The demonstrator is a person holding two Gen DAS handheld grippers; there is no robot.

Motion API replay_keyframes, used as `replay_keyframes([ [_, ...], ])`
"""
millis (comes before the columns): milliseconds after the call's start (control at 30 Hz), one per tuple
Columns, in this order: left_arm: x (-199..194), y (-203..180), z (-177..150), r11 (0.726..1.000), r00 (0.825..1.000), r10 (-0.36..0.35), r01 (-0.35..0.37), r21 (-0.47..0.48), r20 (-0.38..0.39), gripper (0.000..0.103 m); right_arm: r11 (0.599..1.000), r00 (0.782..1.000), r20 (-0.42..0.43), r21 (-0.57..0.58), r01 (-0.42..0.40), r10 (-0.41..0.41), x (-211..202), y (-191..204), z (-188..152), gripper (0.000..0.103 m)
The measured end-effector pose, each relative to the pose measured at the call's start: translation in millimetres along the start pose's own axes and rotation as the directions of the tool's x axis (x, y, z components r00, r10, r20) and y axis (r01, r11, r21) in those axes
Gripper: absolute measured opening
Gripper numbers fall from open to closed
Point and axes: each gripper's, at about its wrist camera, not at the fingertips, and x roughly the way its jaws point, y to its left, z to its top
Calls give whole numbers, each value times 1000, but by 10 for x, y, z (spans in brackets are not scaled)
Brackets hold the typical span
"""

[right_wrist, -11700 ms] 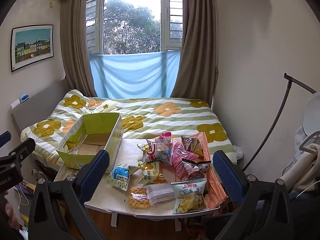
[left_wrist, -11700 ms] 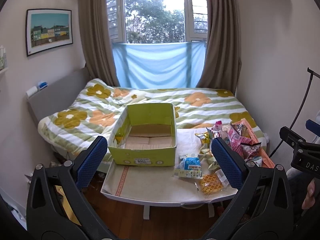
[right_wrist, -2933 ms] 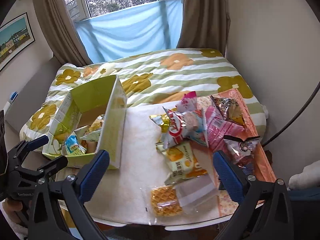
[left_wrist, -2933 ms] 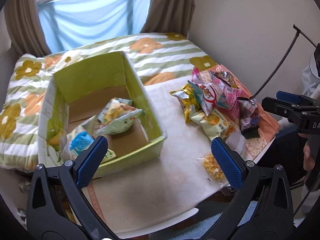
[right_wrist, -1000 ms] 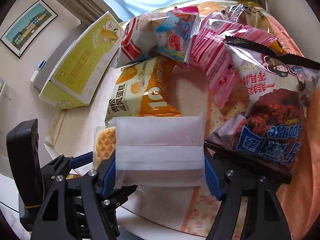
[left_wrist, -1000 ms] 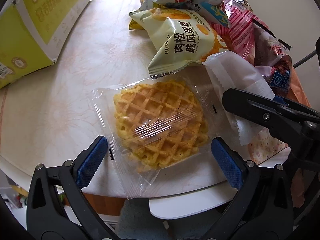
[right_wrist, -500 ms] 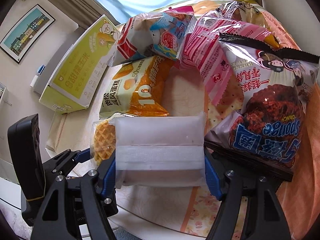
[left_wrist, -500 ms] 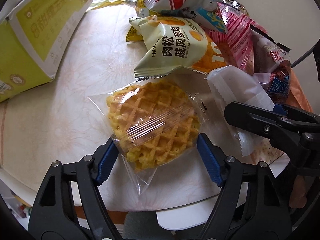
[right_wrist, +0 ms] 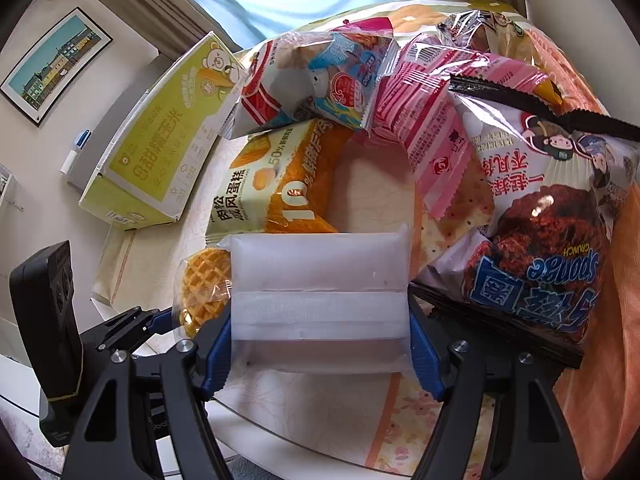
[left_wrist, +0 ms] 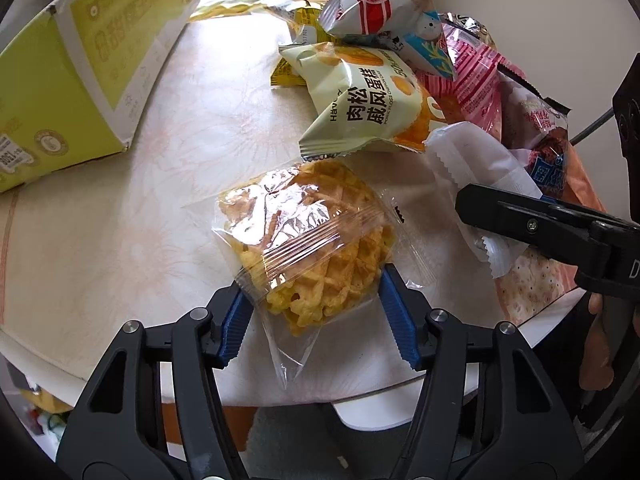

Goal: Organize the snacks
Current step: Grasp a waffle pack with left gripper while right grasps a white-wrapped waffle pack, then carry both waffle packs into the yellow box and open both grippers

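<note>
Waffle packet (left_wrist: 308, 240) lies near the front edge of the counter (left_wrist: 120, 220) in the left wrist view, its near end clamped between the blue pads of the left tool (left_wrist: 316, 320), whose jaws have just been closing onto it; the clear wrapper crumples where the pads press. Left of the waffle packet the counter is bare as far as the green box (left_wrist: 76, 68), which stands at the far left. Behind the waffle packet a cream cake bag (left_wrist: 368, 112) starts the snack pile, with a red-and-white shrimp chip bag (left_wrist: 372, 4) farther back. Right of the waffle packet the right tool (left_wrist: 532, 224) comes in from the side, gripping a white packet (left_wrist: 472, 156). The left tool points steeply down at the counter.

In the right wrist view the right tool (right_wrist: 320, 340) is clenched on the white packet (right_wrist: 320, 280), pads on its two short ends. The waffle packet (right_wrist: 204, 284) shows just left of the white packet, with the left tool (right_wrist: 136, 324) below it. Right of the white packet a sponge crunch bag (right_wrist: 540, 240) touches the tool's finger; behind it are the cake bag (right_wrist: 280, 184) and a pink packet (right_wrist: 432, 128). The counter's rounded front edge runs just under the tool.
</note>
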Motion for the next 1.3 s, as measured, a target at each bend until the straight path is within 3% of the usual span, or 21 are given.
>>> replay_keyframes([
  [300,-343,233,-137,998,999,33,-31,-53,38,57,999,1000,19,-36,-6,7,-95,194,15,70],
  [567,-958,389,-112,994,987,66,-52,-99,144,56,996,998,56,-90,-19,24,-317,527,108,70],
  [667,-1227,436,4,992,976,80,-59,-110,202,56,994,996,79,-109,-25,33,-437,676,210,70],
  [833,-1654,575,287,989,942,105,-65,-134,319,56,988,990,125,-148,-49,68,-608,947,430,70],
  [1067,-2015,1067,808,987,898,126,-72,-142,421,56,979,976,193,-192,-67,104,-665,1448,857,70],
  [1167,-2121,1422,1034,988,890,121,-64,-142,440,56,978,969,224,-197,-63,108,-629,1699,1066,70],
  [1300,-2161,1955,1367,989,892,108,-53,-135,439,56,979,963,248,-193,-59,107,-485,2074,1331,70],
])
